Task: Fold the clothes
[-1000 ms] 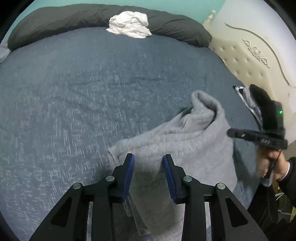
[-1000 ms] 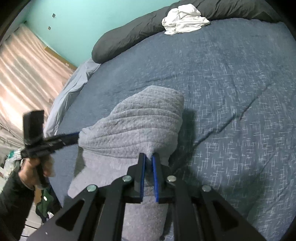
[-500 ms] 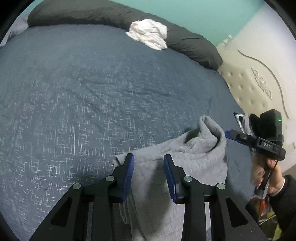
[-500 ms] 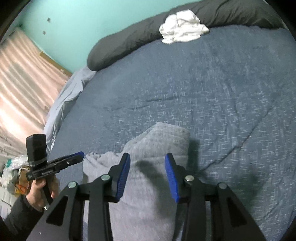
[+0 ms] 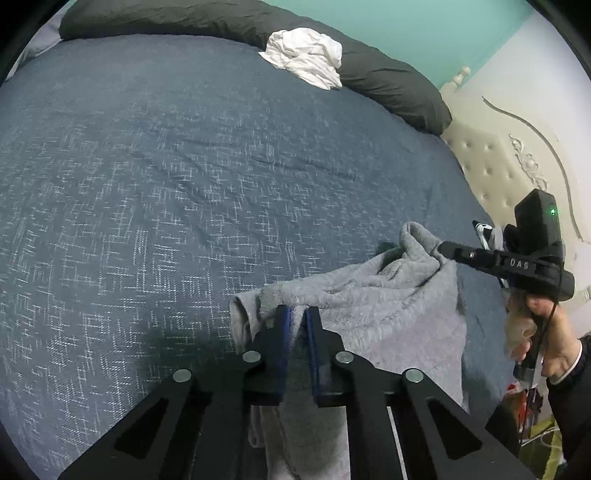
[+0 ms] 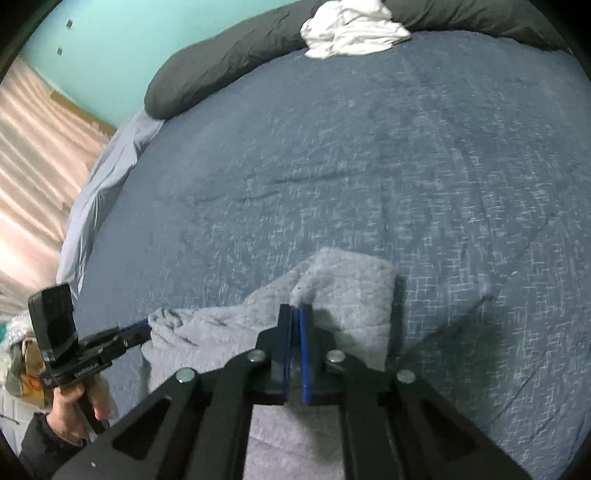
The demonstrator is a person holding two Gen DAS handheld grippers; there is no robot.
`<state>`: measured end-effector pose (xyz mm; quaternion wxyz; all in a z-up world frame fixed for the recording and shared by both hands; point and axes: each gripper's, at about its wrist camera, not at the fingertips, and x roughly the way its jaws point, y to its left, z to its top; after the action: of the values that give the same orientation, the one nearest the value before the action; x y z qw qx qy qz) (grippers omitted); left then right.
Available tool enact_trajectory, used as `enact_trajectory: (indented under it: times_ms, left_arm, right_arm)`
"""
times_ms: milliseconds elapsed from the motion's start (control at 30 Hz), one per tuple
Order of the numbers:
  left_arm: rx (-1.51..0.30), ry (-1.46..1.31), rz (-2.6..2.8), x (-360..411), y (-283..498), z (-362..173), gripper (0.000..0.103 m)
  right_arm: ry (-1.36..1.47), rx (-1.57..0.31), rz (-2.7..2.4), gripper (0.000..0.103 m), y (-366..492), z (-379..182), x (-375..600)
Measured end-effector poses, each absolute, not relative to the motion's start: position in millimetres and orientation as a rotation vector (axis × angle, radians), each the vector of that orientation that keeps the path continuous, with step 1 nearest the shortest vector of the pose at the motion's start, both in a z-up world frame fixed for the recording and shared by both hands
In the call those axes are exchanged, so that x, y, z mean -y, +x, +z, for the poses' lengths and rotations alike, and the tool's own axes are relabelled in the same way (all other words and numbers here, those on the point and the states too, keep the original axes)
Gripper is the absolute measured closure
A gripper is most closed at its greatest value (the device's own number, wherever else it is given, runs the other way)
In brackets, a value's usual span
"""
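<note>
Left gripper [image 5: 297, 317] first — we've got its blue pads just closed down, and they're pinched on a fold of the grey garment [image 5: 373, 306] at its near-left corner, fabric bunched up between and around the tips. Over to the right gripper [image 6: 295, 314]: jaws have just snapped together too, clamped on the grey cloth right at the near edge of its raised, rounded end. From the left wrist cam we see that same right gripper coming in from the right side, nose buried in the garment's far peak, a green light on its black body and a hand [image 5: 543, 332] w/ a dark sleeve wrapped round the handle. From the right wrist cam we catch the left gripper at the left edge, tips in the cloth's crumpled corner, hand [image 6: 74, 402] underneath.

So the garment's held at two points — stretched loosely btwn them, lying on the near part of the bed [image 5: 166, 184], the rest draping toward us off the near edge below the grippers. The bed cover is dark blue w/ pale flecks, mostly smooth, a few shallow creases mid-way. At the far side, a long dark grey pillow [image 5: 184, 18] runs along the teal wall, w/ a crumpled white garment [image 5: 306, 55] sitting on it. Cream tufted headboard [image 5: 491, 162] to the right; pale curtain [image 6: 33, 155] to the left in the right cam.
</note>
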<state>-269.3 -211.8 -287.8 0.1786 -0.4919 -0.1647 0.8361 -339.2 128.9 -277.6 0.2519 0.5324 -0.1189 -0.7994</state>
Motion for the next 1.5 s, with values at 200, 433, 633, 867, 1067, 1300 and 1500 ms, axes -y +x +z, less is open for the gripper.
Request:
enact_trajectory:
  times_ms: [200, 433, 633, 867, 1067, 1300, 1500]
  left_arm:
    - [0.526, -1.384, 2.397, 217, -269, -284, 0.096]
    - [0.573, -1.446, 2.409, 224, -276, -295, 0.096]
    - [0.569, -1.454, 2.401, 224, -276, -291, 0.090]
    - [0.502, -1.408, 2.449, 224, -253, -257, 0.089]
    - [0.345, -1.438, 2.369, 185, -224, -253, 0.089]
    - [0.247, -1.559, 2.324, 164, -212, -292, 0.089]
    - [0.331, -1.578, 2.350, 182, -218, -313, 0.101]
  right_arm:
    - [1.354, 0.389, -2.259, 0.101, -339, -269, -151]
    - [1.393, 0.423, -2.268, 0.101, -352, -287, -143]
    - [1.374, 0.465, -2.230, 0.096, -358, -286, -142]
    - [1.221, 0.380, -2.266, 0.096, -330, -245, -171]
    - [1.205, 0.325, -2.176, 0.096, -279, -254, -177]
    - [1.302, 0.384, -2.070, 0.096, -245, -294, -171]
    - [1.357, 0.385, -2.072, 0.101, -244, -323, -163]
